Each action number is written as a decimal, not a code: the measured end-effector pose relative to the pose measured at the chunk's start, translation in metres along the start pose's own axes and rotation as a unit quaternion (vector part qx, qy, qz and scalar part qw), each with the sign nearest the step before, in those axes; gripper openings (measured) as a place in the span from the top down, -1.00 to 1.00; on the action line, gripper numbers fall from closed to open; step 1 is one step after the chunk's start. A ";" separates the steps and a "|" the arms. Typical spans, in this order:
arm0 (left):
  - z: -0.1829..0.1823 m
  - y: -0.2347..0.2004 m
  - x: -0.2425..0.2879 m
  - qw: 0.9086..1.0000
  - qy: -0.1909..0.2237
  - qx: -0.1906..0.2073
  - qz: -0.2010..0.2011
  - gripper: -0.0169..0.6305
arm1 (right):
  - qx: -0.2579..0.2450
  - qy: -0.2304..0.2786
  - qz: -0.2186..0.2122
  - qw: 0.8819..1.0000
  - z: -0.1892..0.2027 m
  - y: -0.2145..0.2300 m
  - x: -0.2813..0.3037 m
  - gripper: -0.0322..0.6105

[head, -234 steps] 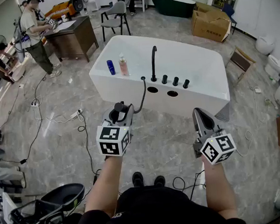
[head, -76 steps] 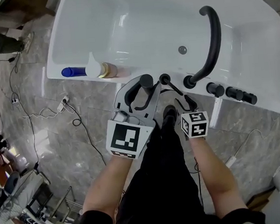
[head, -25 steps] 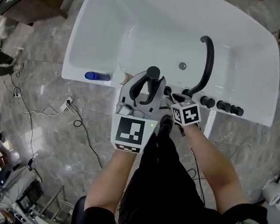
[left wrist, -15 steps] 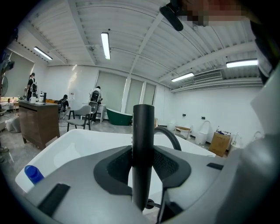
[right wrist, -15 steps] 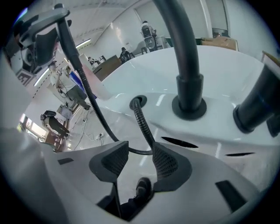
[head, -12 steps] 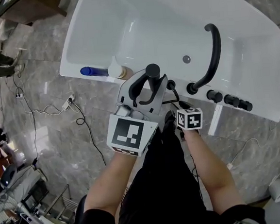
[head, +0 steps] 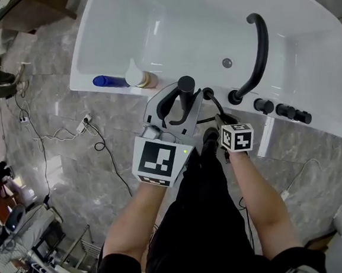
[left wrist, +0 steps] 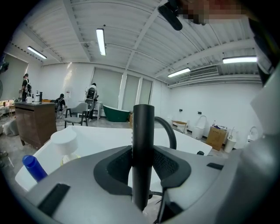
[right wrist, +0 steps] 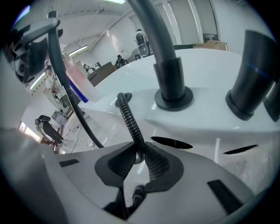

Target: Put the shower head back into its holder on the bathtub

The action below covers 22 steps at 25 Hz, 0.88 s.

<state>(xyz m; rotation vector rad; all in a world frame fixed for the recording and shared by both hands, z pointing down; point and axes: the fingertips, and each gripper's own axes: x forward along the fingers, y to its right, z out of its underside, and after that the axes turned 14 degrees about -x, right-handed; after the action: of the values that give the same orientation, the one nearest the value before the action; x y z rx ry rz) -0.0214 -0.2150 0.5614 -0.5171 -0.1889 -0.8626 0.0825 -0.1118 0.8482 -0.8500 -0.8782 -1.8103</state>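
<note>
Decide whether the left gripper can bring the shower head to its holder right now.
Probably yes: the left gripper holds the shower head close beside the holder, and the hose leads away clear of the gap.

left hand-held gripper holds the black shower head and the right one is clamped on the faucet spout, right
Not quite. The right hand-held gripper has just closed its jaws on the ribbed hose, not the faucet spout, as the right gripper view shows. The left hand-held gripper does hold the shower head.
</note>
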 end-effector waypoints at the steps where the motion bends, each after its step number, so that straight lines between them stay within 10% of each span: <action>1: -0.002 0.001 -0.002 1.000 0.002 -0.003 0.000 0.51 | 0.003 0.003 -0.002 1.000 -0.003 -0.002 -0.010 0.67; 22: -0.094 0.021 -0.051 0.999 0.030 -0.010 -0.021 0.51 | -0.021 -0.033 -0.030 0.999 -0.106 -0.037 -0.073 0.66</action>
<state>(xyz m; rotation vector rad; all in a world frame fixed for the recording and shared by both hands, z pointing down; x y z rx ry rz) -0.0422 -0.2169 0.4549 -0.5072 -0.1361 -0.9214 0.0540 -0.1583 0.7256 -0.9224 -0.9198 -1.8677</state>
